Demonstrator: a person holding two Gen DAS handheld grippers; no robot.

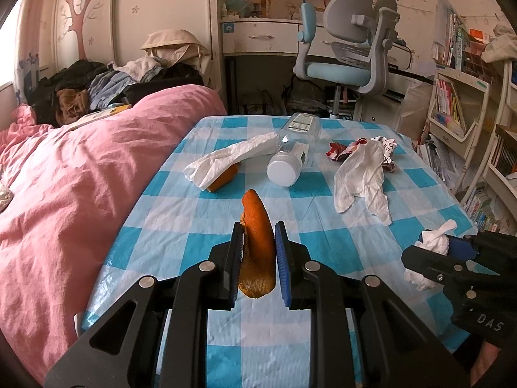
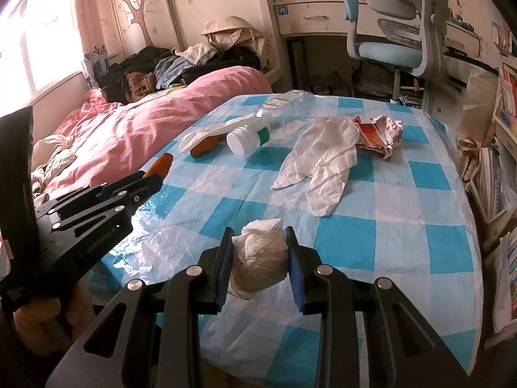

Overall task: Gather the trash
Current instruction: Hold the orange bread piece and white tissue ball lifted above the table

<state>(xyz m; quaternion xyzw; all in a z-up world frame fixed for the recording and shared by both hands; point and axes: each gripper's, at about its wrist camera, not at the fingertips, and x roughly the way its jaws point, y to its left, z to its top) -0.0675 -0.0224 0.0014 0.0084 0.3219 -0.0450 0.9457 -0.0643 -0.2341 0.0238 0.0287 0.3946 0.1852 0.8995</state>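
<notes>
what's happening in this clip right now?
A person is clearing trash off a blue-and-white checked tablecloth with two handheld grippers. The left gripper is clamped on an orange peel strip; the right gripper holds a crumpled white tissue wad. On the cloth lie a clear plastic bottle with a white cap, a large white tissue, a crumpled red-and-white wrapper, and another tissue over a second peel piece.

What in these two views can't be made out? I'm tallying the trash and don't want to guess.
- Second orange peel: in both views the long tissue covers most of it.
- Bottle label: too small to read in either view.
- Red-and-white wrapper: the crumpled tissue overlaps it in both views, so its full shape is unclear.
- Any bin: none shows in either view.
</notes>
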